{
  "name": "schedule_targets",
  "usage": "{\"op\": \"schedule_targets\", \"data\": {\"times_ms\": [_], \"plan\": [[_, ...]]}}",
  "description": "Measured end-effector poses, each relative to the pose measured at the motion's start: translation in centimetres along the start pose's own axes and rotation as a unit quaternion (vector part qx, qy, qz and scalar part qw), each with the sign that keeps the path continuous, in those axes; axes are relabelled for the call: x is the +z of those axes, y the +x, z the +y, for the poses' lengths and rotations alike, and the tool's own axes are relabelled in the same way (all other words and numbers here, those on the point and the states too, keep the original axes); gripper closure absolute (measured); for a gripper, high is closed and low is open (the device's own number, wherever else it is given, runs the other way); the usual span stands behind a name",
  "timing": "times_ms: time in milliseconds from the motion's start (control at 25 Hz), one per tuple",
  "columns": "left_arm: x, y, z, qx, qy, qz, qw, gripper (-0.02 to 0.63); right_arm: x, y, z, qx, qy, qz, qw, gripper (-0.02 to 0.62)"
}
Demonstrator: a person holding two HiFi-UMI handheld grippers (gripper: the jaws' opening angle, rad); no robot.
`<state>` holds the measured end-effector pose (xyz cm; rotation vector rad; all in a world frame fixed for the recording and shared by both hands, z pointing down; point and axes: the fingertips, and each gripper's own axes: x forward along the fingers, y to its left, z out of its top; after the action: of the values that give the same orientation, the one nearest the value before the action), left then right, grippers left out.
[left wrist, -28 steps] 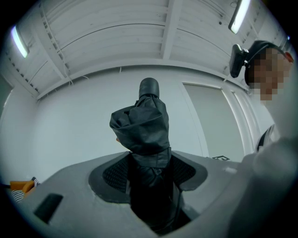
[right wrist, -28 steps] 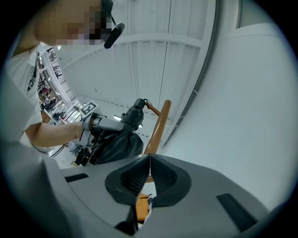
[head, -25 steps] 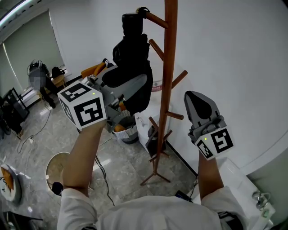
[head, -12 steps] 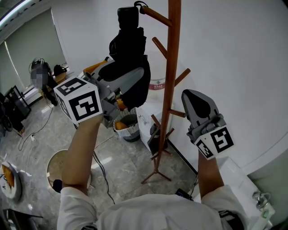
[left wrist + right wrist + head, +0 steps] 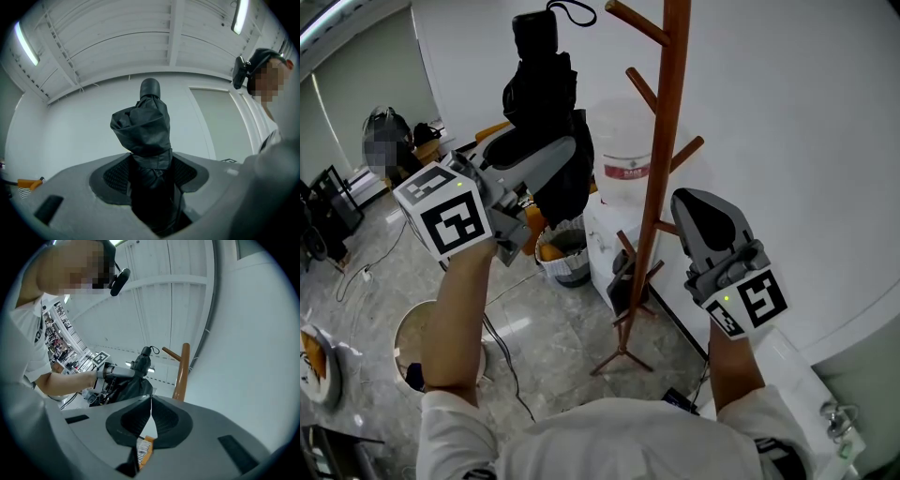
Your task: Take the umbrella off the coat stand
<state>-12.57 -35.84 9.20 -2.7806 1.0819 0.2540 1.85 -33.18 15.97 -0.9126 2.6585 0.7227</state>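
A folded black umbrella [image 5: 539, 89] stands upright between the jaws of my left gripper [image 5: 553, 159], which is shut on its lower part. Its wrist loop [image 5: 570, 11] hangs free, left of the top peg [image 5: 636, 21] of the brown wooden coat stand [image 5: 661, 169]. In the left gripper view the umbrella [image 5: 143, 126] rises out of the left gripper [image 5: 150, 173] against the ceiling. My right gripper [image 5: 712, 211] is held to the right of the stand's pole, shut and holding nothing. The right gripper view shows that gripper's tips [image 5: 151, 401] meeting, with the umbrella [image 5: 133, 383] and the stand [image 5: 182, 371] beyond.
A white bucket [image 5: 623, 141] sits on a white unit behind the stand. A bin [image 5: 562, 253] stands on the floor below the umbrella, a round stool [image 5: 417, 347] at lower left, and cables trail across the tiles. A curved white wall closes the right side.
My left gripper has carried the umbrella up and to the left, away from the stand. The loop has come off the top peg. The right gripper has barely shifted.
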Motion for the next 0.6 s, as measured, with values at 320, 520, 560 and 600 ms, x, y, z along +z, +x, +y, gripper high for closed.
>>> {"op": "schedule_targets", "data": {"times_ms": [320,520,560,600], "plan": [[-0.7,-5.6,1.1,0.033,-0.015,-0.009,0.9993,0.344,0.3,1.1,5.1,0.033,0.020,0.007,0.999,0.580],[-2.1,-7.4,0.9,0.048,-0.016,-0.014,0.9986,0.344,-0.4,1.4,6.4,0.045,0.031,0.010,0.998,0.580],[-2.5,-7.7,0.8,0.050,-0.016,-0.013,0.9985,0.344,-0.7,1.5,6.7,0.048,0.034,0.012,0.998,0.580],[-2.9,-7.9,0.7,0.052,-0.015,-0.012,0.9984,0.344,-0.9,1.6,6.9,0.050,0.038,0.013,0.998,0.580]]}}
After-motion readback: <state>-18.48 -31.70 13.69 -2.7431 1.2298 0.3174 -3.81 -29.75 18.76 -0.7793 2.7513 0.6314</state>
